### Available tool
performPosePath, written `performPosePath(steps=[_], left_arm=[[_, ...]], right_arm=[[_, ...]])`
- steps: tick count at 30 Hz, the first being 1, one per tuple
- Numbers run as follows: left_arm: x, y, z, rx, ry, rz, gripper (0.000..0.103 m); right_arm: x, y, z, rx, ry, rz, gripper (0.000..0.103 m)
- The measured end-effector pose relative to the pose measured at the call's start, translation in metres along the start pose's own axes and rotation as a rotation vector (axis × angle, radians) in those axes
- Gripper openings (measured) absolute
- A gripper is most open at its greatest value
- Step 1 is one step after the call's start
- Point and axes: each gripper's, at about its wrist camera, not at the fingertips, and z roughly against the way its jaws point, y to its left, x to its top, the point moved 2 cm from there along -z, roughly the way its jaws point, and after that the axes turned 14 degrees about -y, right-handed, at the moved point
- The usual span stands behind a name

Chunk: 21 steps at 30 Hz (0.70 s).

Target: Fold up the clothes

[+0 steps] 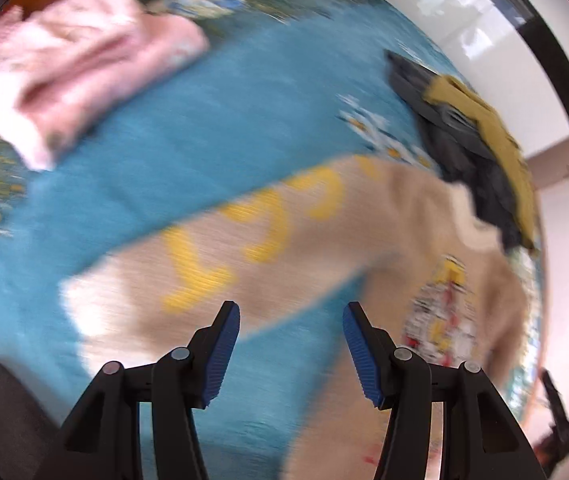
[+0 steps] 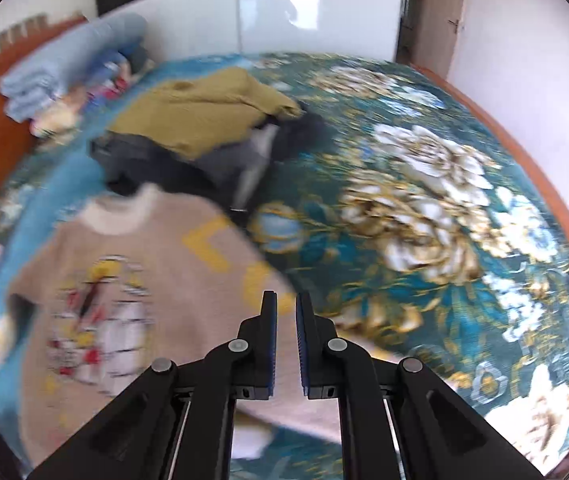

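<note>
A beige sweater (image 1: 324, 232) with yellow letters on its sleeves and a cartoon print on the chest lies flat on the teal bedspread (image 1: 188, 148); it also shows in the right wrist view (image 2: 156, 264). My left gripper (image 1: 290, 312) is open and empty above the left sleeve. My right gripper (image 2: 285, 300) hovers over the right sleeve with its jaws nearly closed, a narrow gap between the pads, holding nothing. Both views are motion blurred.
A folded pink garment (image 1: 80, 68) lies at the far left. A mustard sweater (image 2: 204, 116) lies on dark clothes (image 2: 188, 160) beyond the beige collar. Folded blue blankets (image 2: 64, 68) sit at the headboard. The flowered bedspread (image 2: 424, 220) stretches right to the orange bed edge (image 2: 556, 208).
</note>
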Motion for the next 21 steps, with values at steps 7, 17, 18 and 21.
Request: performPosePath(steps=[7, 17, 18, 21], left_arm=[[0.002, 0.06, 0.001, 0.139, -0.035, -0.011, 0.058], [-0.018, 0.1, -0.015, 0.086, -0.018, 0.023, 0.058], [-0.021, 0.103, -0.017, 0.078, -0.008, 0.03, 0.058], [-0.026, 0.108, -0.02, 0.062, -0.004, 0.044, 0.058]], right_arm=[[-0.048, 0.06, -0.007, 0.142, 0.078, -0.161, 0.084], [-0.09, 0.108, 0.001, 0.119, 0.104, -0.176, 0.098], [-0.09, 0.109, 0.001, 0.115, 0.106, -0.169, 0.098], [-0.088, 0.112, 0.004, 0.106, 0.109, -0.151, 0.098]])
